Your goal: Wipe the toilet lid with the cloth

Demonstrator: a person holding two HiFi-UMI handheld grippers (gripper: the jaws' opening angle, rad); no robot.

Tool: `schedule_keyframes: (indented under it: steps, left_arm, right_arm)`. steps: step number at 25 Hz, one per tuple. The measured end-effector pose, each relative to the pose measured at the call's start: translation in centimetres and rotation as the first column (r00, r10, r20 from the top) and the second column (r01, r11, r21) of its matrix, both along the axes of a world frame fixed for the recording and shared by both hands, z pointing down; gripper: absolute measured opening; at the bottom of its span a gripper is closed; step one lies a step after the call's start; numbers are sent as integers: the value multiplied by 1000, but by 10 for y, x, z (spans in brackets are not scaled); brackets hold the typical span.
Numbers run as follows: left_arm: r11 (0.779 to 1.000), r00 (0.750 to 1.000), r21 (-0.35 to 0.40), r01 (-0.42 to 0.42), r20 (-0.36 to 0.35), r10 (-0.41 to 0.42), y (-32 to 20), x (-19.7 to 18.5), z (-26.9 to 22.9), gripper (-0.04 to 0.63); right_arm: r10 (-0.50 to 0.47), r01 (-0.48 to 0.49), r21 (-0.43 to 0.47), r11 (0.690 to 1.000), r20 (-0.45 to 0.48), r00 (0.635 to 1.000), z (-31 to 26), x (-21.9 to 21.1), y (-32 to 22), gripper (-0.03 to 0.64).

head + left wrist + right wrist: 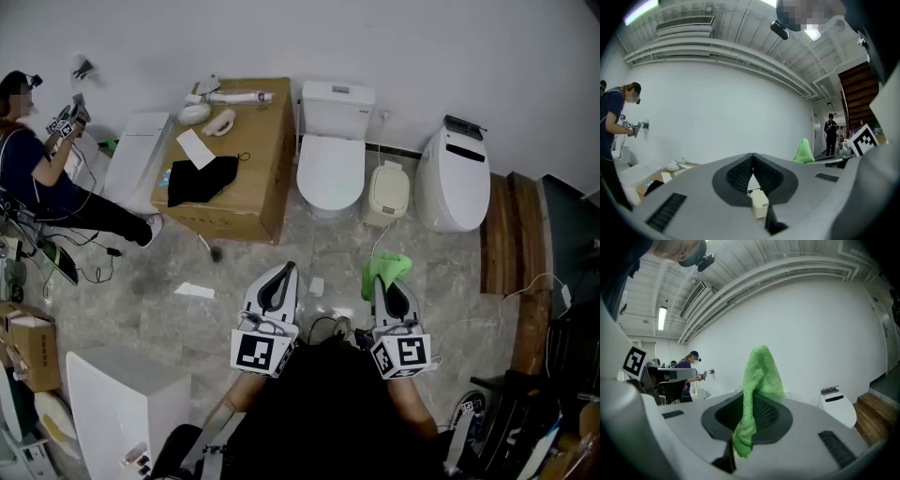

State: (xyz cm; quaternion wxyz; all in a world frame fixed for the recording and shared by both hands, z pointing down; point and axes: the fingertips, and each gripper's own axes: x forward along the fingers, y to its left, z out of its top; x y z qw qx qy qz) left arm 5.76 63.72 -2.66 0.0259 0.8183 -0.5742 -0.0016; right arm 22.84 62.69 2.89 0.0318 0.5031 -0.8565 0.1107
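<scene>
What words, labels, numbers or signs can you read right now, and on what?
None readable in any view.
Square markers on the left gripper and right gripper: black-and-white patterns, no text.
White sheet of paper on the brown cardboard box: too small to read.
Green cloth in the right gripper: no label visible.
</scene>
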Motion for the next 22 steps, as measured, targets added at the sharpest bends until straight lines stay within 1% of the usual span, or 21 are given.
schedule_keyframes:
  steps: [5, 11, 16, 19, 22]
  left_arm:
    - [1000, 1000, 8, -4, -4, 4, 4, -1, -2, 2]
    - [1000, 1000, 0, -9, -8, 9, 4, -10, -1, 2]
    - [1000, 1000, -5, -20, -18, 20, 9, -26, 1, 2]
    - [999, 999, -19, -29, -31, 28, 10, -37, 3, 2]
    - [999, 999, -15, -39, -28, 39, 13, -52, 6, 2]
  right_arm:
    - [1, -1, 0, 1000, -4, 1000, -1, -2, 5, 52]
    - [0, 0, -6, 1000, -8, 1000, -1, -14, 3, 52]
    - [17, -17, 7, 1000, 32, 999, -6, -29, 5, 52]
    - [18, -18, 5, 1000, 24, 1000, -7, -42, 7, 52]
    - [25, -25, -6, 1000, 5, 1000, -3, -57, 12, 52]
